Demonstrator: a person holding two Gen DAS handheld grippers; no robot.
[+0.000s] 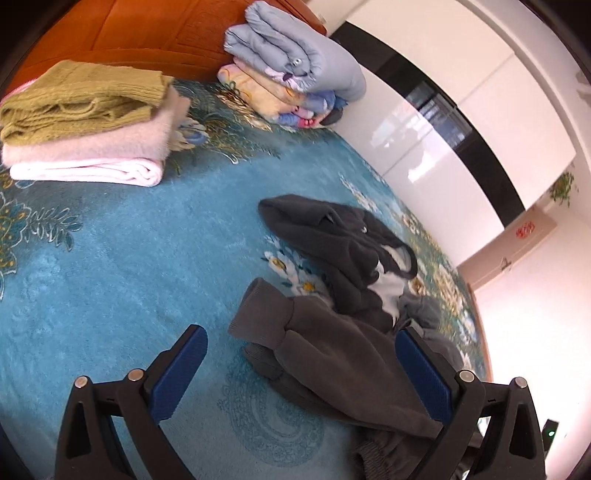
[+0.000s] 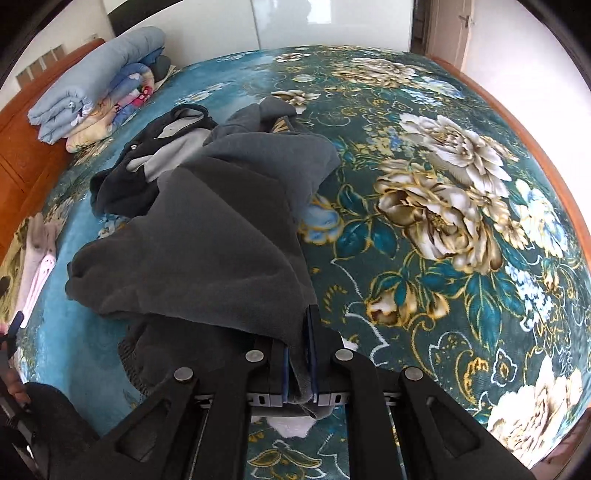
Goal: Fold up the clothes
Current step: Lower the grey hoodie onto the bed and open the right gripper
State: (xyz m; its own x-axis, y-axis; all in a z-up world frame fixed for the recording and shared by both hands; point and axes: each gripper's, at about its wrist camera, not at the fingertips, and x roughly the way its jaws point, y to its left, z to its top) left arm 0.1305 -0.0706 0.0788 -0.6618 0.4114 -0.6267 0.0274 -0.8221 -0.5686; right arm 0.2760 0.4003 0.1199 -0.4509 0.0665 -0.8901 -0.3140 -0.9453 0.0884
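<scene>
Looking along your left hand-held gripper (image 1: 301, 363), you have its blue-padded fingers (image 1: 181, 373) spread wide apart, holding nothing, above the teal floral bedspread (image 1: 110, 266). A grey sweatshirt (image 1: 332, 354) lies crumpled between the two fingers and runs toward 4 o'clock, its ribbed cuff (image 1: 258, 314) pointing to 11 o'clock. Just behind it, at 1 o'clock, a darker jacket (image 1: 332, 236) with a pale lining lies in a heap, touching the grey garment. At 10 o'clock a folded stack sits well apart: an olive knit (image 1: 77, 99) on top of a pink fleece (image 1: 92, 155). At 12 o'clock, rolled quilts (image 1: 291, 62) rest against the orange wooden headboard (image 1: 147, 33).

Turning to the right wrist view, your right hand-held gripper (image 2: 297, 369) is clamped together on an edge of the grey sweatshirt (image 2: 207, 243), with the cloth pinched between the pads at 6 o'clock. From there the fabric drapes away toward 11 o'clock over the bedspread (image 2: 443, 184). The dark jacket (image 2: 122, 177) lies beyond it at 10 o'clock, partly covered by the grey cloth. The quilts (image 2: 96, 92) sit at the far 10 o'clock corner by the headboard (image 2: 22, 155), and the pink fleece (image 2: 37, 254) shows at 9 o'clock.
</scene>
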